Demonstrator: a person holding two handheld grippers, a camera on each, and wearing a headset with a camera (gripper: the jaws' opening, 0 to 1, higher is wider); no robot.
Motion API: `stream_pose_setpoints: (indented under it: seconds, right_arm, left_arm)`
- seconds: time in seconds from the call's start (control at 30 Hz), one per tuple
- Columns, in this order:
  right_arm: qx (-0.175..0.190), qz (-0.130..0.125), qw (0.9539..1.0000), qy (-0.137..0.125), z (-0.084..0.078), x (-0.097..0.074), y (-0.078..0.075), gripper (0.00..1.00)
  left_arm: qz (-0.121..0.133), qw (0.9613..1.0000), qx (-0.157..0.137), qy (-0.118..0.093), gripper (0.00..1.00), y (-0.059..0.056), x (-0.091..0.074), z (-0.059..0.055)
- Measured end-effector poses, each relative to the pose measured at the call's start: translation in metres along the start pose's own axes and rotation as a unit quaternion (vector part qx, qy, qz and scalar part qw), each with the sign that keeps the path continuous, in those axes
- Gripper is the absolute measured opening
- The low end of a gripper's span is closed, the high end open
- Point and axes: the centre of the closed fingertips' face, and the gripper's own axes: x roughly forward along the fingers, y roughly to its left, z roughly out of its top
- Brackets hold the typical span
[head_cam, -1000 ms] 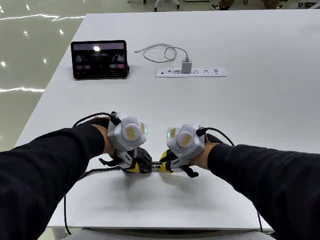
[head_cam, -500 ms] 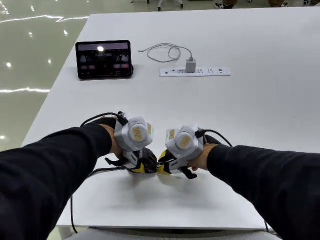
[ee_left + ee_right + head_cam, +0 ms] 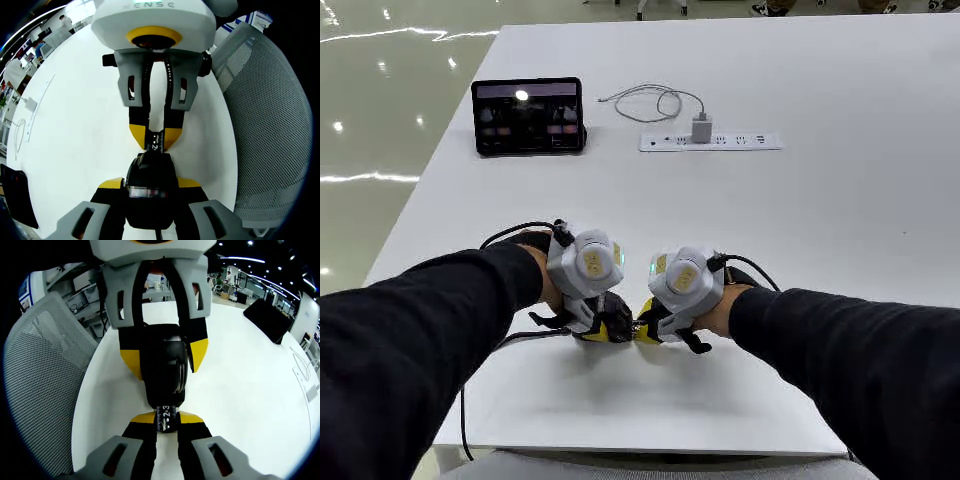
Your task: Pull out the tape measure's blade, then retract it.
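A black tape measure case (image 3: 618,322) lies low over the white table (image 3: 770,220) near its front edge. My left gripper (image 3: 605,330) is shut on that case (image 3: 150,195), one yellow-tipped jaw on each side. Only a short stub of the numbered blade (image 3: 157,143) sticks out of it. My right gripper (image 3: 645,330) faces the left one and is shut on the blade's end (image 3: 166,421). In the right gripper view the case (image 3: 165,365) sits just beyond my right gripper (image 3: 167,419), held by the left gripper (image 3: 165,360). The two sets of jaw tips nearly touch.
A dark tablet (image 3: 528,115) stands at the back left. A white power strip (image 3: 710,143) with a charger and looped cable (image 3: 650,103) lies behind the middle. A grey mesh chair (image 3: 265,125) sits just past the table's front edge. A black cord (image 3: 510,340) trails from the left gripper.
The two grippers have come together; the stretch of blade seen between them a second ago has shortened to a stub near the case. The head camera shifted slightly.
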Motion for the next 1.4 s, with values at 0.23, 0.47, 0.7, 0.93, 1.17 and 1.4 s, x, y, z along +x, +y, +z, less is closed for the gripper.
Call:
stream_pose_setpoints:
  seconds: [0.23,0.47,0.7,0.93,1.17,1.4]
  right_arm:
    - [-0.003,0.000,1.0000,0.006,-0.001,-0.002,0.001,0.10]
    - [0.003,-0.001,1.0000,0.007,-0.005,-0.006,0.000,0.10]
    - [0.010,-0.003,0.9999,0.007,-0.012,-0.011,0.000,0.10]
    - [0.012,-0.007,0.9998,0.011,-0.020,-0.020,-0.002,0.10]
    - [0.016,-0.008,0.9998,0.010,-0.029,-0.029,-0.002,0.10]
    - [0.022,-0.008,0.9997,0.011,-0.034,-0.032,-0.003,0.10]
  left_arm:
    - [0.000,1.0000,0.001,0.000,0.33,0.000,0.000,0.000]
    - [-0.002,1.0000,-0.003,-0.001,0.33,0.000,0.000,0.000]
    - [-0.002,1.0000,-0.005,-0.001,0.34,0.000,0.000,0.000]
    - [-0.001,1.0000,-0.009,-0.001,0.34,-0.001,0.001,0.000]
    - [-0.004,0.9999,-0.011,0.000,0.34,-0.001,0.001,0.000]
    - [-0.005,0.9999,-0.011,-0.001,0.34,-0.001,0.001,0.000]
